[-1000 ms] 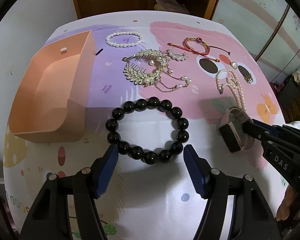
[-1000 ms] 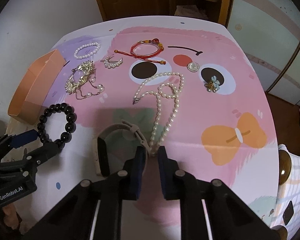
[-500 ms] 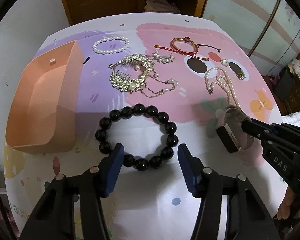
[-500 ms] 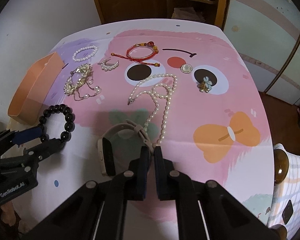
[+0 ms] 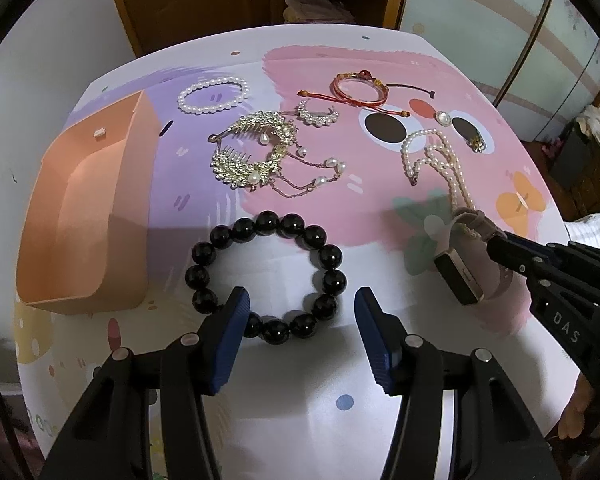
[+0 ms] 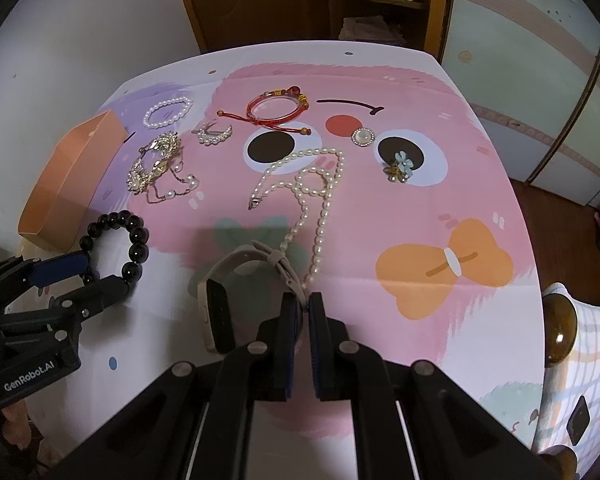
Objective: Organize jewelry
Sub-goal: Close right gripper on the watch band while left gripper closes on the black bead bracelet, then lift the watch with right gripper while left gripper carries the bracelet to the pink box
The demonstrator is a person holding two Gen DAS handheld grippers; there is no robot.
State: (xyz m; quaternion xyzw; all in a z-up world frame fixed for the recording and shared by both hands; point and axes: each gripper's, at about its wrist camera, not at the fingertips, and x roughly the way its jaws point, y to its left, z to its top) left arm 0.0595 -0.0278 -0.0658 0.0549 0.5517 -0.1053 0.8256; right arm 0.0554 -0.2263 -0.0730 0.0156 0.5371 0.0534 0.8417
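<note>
Cartoon-print table [image 5: 300, 408], jewelry loose.
Left gripper [image 5: 300, 322]: jaws spread, straddling bead bracelet [image 5: 266, 278] at 12; closing may scatter it.
Right gripper [image 6: 302, 312]: pinching watch [image 6: 220, 312] strap; your lift may snag pearl necklace [image 6: 320, 200].
Box [image 5: 84, 220]: 10 o'clock.

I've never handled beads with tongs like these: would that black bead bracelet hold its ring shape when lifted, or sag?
The black bead bracelet would probably sag, being separate round beads on a string. Its glossy beads may slip or roll between the left hand-held gripper fingers, which straddle its near edge without clamping. Big beads suggest some weight.
</note>
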